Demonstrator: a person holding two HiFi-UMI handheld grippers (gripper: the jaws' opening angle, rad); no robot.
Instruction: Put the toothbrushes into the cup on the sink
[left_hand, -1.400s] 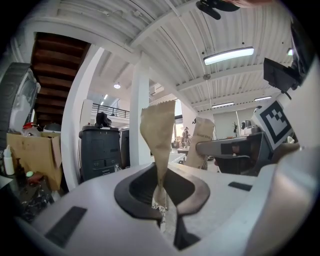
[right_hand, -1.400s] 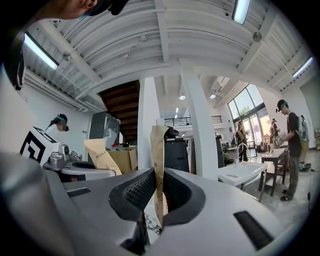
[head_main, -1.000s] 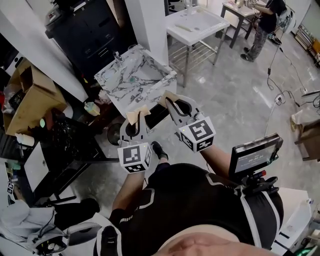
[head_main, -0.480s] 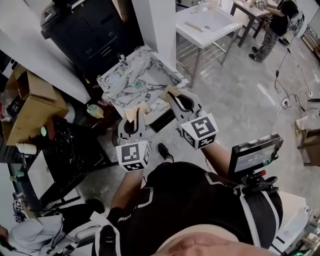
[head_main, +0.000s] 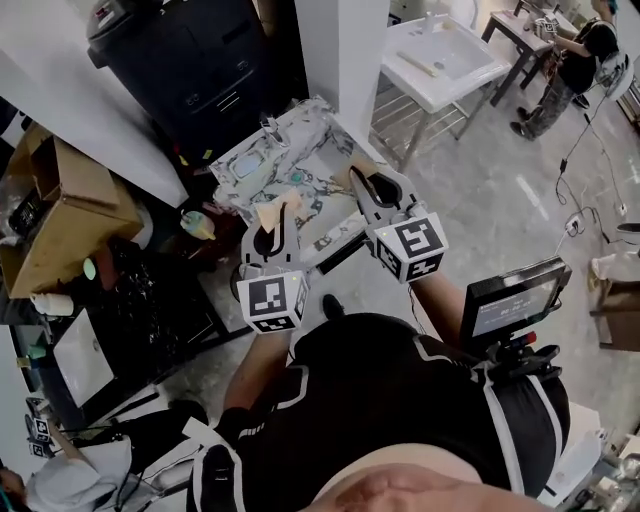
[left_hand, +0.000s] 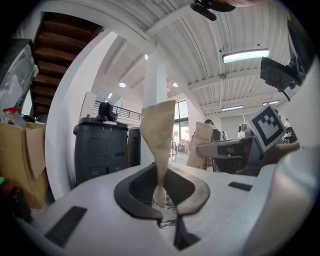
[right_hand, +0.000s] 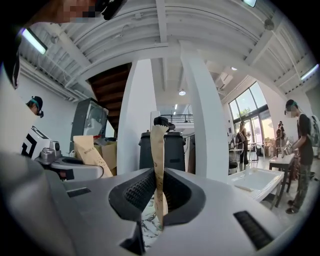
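Both grippers are now carried forward over the near edge of the marbled sink (head_main: 312, 128), which lay further ahead of them a second ago, and the whole scene is shifted right and nearer in the head view. The left gripper (head_main: 275, 222) is held to the left of the right gripper (head_main: 360, 178), the two being near each other but apart.

The left gripper's jaws are closed almost together on a tan paper packet (left_hand: 159, 145), which is pinched low down and rises twisted and upright above them. The right gripper's jaws are likewise pressed onto a second tan paper packet (right_hand: 159, 167), a narrow strip held upright between the ribbed pads. What is wrapped inside either packet cannot be made out.

Beyond the sink a black bin (head_main: 195, 55) and a white pillar (head_main: 340, 45) are seen. A white table (head_main: 440, 62) is set at the far right, with a person (head_main: 585, 50) beside it. A cardboard box (head_main: 60, 205) is placed to the left.
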